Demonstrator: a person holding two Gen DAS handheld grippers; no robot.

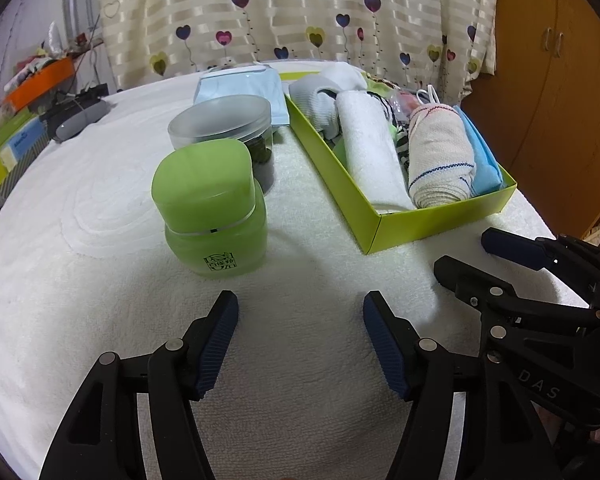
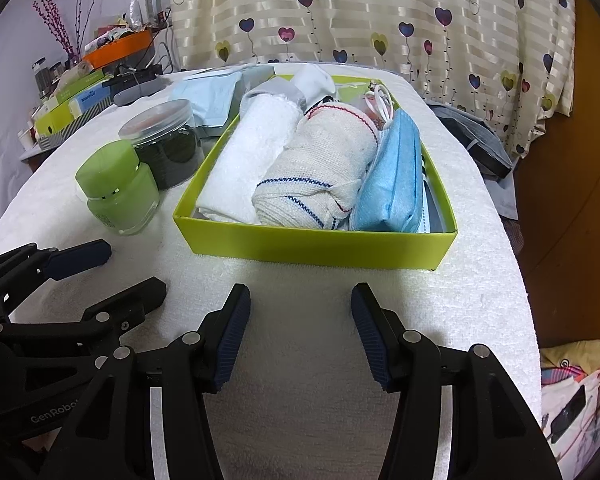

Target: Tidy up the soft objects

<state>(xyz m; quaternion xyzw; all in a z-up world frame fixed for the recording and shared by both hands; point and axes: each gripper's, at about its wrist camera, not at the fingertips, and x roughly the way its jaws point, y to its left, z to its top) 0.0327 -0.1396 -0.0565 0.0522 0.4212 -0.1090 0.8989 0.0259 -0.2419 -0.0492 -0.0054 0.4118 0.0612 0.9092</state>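
A lime green box [image 1: 440, 224] [image 2: 320, 246] stands on the white towelling table top. In it lie a rolled white towel [image 1: 372, 152] [image 2: 240, 160], a rolled cloth with blue and red stripes [image 1: 440, 156] [image 2: 316, 172], blue face masks [image 1: 484, 164] [image 2: 396, 176] and white-grey socks [image 1: 324, 96] [image 2: 312, 80] at the far end. My left gripper [image 1: 300, 300] [image 2: 130, 268] is open and empty over the bare cloth, just short of the green jar. In front of the box's near wall, my right gripper [image 2: 300, 292] [image 1: 472, 256] is also open and empty.
A green jar [image 1: 212, 208] [image 2: 116, 188] and a clear jar with dark contents [image 1: 228, 124] [image 2: 168, 140] stand left of the box. A pale blue packet [image 1: 244, 84] lies behind them. A cluttered shelf [image 2: 80, 92] lies far left, a wooden cabinet [image 1: 548, 60] right.
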